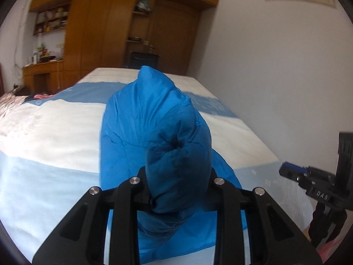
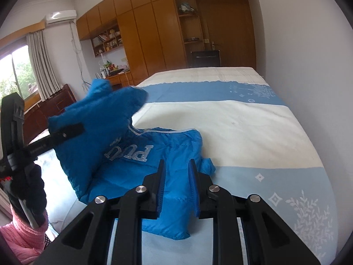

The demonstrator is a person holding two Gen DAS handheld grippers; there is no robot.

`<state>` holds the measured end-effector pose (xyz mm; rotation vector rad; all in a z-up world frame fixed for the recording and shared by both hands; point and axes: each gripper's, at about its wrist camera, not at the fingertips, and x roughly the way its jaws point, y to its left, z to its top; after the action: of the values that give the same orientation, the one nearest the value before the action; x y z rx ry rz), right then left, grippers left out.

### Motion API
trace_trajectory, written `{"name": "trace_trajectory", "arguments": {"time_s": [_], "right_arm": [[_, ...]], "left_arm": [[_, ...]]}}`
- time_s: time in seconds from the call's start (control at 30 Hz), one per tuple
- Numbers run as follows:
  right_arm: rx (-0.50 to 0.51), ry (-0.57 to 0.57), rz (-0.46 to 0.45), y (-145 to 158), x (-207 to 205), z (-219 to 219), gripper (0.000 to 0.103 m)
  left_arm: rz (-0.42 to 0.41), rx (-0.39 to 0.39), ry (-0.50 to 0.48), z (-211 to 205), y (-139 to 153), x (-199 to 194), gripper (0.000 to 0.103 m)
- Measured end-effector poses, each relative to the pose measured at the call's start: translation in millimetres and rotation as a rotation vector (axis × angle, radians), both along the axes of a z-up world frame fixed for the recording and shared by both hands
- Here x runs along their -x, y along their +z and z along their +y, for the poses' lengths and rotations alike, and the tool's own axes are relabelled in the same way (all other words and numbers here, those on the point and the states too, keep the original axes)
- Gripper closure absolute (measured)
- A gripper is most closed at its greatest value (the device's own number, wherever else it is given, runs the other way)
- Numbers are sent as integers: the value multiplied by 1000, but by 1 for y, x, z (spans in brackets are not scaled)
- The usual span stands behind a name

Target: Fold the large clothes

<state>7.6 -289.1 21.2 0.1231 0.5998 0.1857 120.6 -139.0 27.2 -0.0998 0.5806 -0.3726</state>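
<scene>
A bright blue puffer jacket [image 2: 136, 172] with silver lettering lies on the bed near its front edge. My left gripper [image 1: 178, 176] is shut on a thick bunch of the jacket [image 1: 154, 114], which bulges up between its fingers and is lifted off the bed. From the right wrist view the left gripper [image 2: 72, 130] shows at the left, with blue fabric raised around it. My right gripper [image 2: 177, 176] hovers over the jacket's lower part, jaws a narrow gap apart, with nothing pinched. In the left wrist view the right gripper [image 1: 286, 170] is at the right edge, apart from the jacket.
The bed cover [image 2: 253, 121] is white with blue bands, and a white wall [image 2: 320, 88] runs along its right side. A wooden wardrobe [image 2: 143, 33], a desk and a dark chair [image 2: 205, 58] stand beyond the foot. A gloved hand [image 2: 26, 187] with a pink sleeve is at the left.
</scene>
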Motion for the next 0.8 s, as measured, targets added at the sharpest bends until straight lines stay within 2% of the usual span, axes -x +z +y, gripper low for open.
{"name": "trace_trajectory", "arguments": {"time_s": [0.37,0.6,0.8], "right_arm": [[-2,-30,29,-6,-5,-12,82],[-19,-33,63,-13,-16,-16,81],[-37,-15,122,-30,-33,-14,81]], "left_arm": [[76,-82,-92,-34,-39,-18,76],[177,-60,-151,-34,-79,-41,73],[187,-13,-176,-27,-99,-42,70]]}}
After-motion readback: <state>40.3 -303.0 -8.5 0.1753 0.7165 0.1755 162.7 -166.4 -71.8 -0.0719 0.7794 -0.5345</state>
